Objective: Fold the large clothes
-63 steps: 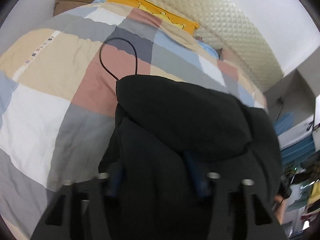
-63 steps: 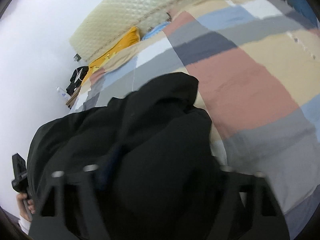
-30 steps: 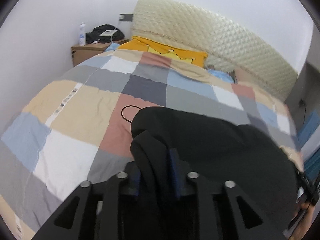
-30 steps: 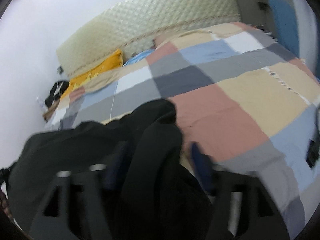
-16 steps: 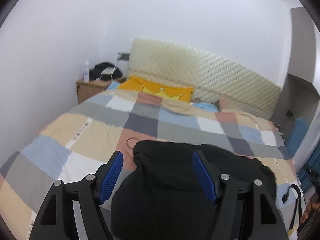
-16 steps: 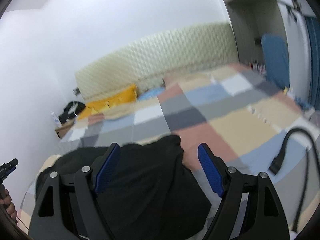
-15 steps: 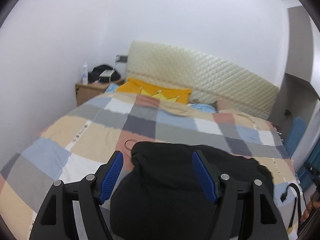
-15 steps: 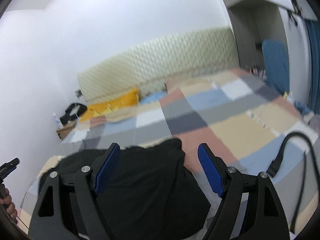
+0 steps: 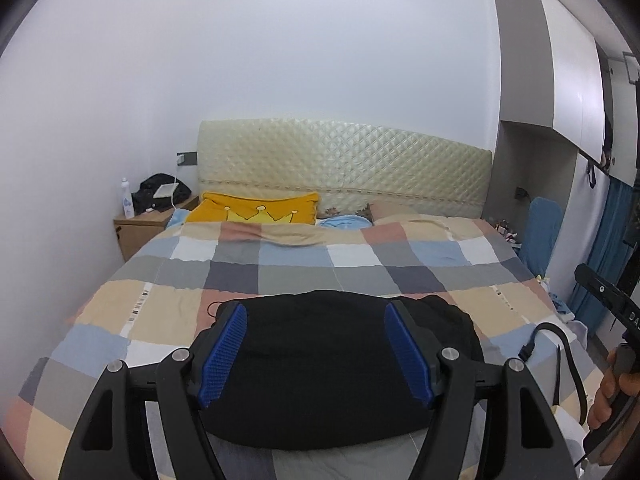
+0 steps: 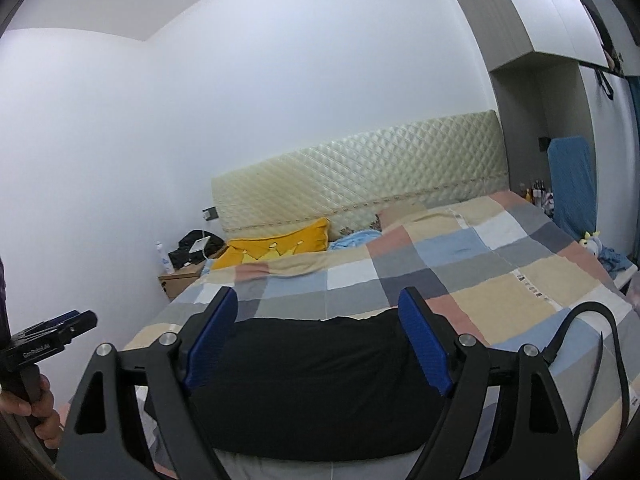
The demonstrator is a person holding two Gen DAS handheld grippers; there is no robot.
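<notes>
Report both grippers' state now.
Left gripper: open, holding nothing, above the folded black garment.
Right gripper: open, holding nothing.

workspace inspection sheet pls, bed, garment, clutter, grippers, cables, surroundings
surface: bed with patchwork quilt, mostly flat.
job's things: black garment lies folded in a compact bundle at the near edge of the quilt.
clutter: yellow crown pillow and blue cloth by the headboard.
grippers: left gripper and right gripper both open, above the garment, holding nothing.
cables: black cable loops at the right of the quilt; thin black cord beside the garment.
surroundings: nightstand with bottle; white walls.
</notes>
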